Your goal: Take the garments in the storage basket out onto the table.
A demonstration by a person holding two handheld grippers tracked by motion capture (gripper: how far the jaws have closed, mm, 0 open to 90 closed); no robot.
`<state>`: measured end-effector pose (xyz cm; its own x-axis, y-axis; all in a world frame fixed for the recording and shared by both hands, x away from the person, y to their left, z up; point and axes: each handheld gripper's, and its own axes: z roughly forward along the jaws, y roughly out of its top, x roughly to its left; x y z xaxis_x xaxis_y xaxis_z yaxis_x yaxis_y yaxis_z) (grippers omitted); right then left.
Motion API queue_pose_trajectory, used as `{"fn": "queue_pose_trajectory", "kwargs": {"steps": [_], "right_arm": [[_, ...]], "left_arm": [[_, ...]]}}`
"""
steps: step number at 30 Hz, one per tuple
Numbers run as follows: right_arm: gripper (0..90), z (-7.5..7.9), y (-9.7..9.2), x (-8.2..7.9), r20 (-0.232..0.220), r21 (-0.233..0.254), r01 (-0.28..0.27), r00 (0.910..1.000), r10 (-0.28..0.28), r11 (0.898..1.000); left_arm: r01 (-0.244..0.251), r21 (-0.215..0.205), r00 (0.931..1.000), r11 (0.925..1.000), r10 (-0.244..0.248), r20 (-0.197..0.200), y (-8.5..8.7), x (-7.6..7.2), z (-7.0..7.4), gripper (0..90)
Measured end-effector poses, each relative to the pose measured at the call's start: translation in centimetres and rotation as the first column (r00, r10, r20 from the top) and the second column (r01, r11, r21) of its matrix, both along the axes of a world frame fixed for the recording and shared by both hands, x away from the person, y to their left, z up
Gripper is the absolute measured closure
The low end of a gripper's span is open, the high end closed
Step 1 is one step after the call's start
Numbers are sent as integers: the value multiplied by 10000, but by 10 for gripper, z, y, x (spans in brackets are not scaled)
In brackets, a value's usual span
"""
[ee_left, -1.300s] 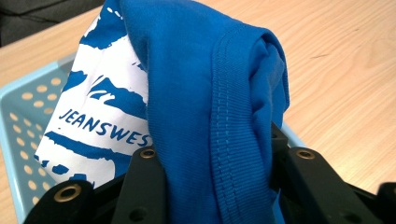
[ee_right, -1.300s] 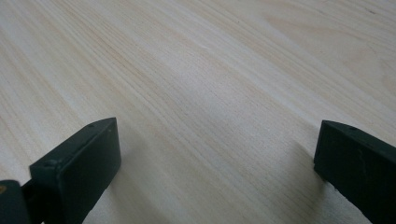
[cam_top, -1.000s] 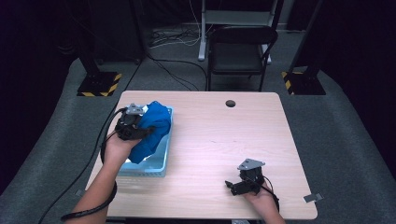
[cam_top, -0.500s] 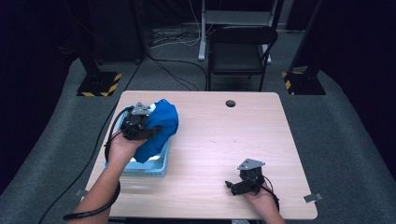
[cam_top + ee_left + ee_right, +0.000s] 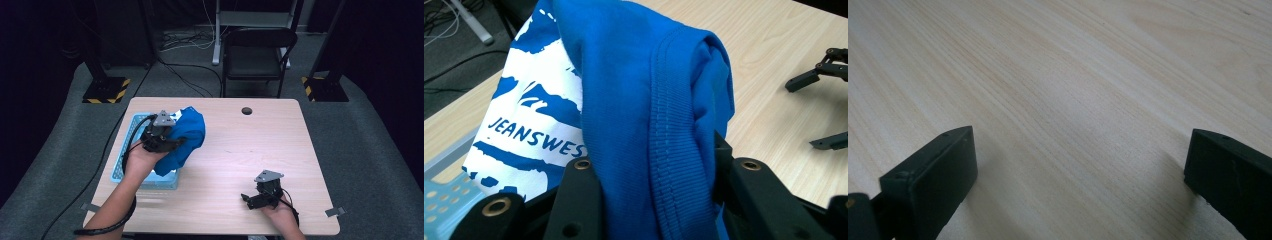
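My left tool [image 5: 162, 137] is clamped on a bunched blue T-shirt [image 5: 185, 135]; in the left gripper view the ribbed hem of the shirt [image 5: 659, 125] is pinched between the two black jaws, with the white printed panel hanging to one side. From the high view the shirt hangs from the tool above the right rim of the light blue basket [image 5: 125, 150], its lower folds trailing down to the basket's near right corner. The basket sits at the left edge of the tabletop [image 5: 240, 150], just beside that edge.

My right tool [image 5: 260, 196] rests near the front edge of the tabletop, well apart from the shirt, its jaws spread wide with bare wood between them in the right gripper view.

Between the two tools the wood lies open, from the basket across to the right edge. A small dark hole [image 5: 246, 110] sits near the far edge.
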<state>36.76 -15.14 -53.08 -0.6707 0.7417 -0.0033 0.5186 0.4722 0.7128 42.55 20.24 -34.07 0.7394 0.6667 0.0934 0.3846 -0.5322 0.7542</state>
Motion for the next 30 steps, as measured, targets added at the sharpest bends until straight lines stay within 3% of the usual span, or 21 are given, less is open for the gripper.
{"fn": "queue_pose_trajectory", "kwargs": {"steps": [30], "right_arm": [[0,0,0,0,-4,-3,-16,10000,16,10000]], "left_arm": [[797,-247,9967,9965,-800,-115,-46,-2,-14,642]]}}
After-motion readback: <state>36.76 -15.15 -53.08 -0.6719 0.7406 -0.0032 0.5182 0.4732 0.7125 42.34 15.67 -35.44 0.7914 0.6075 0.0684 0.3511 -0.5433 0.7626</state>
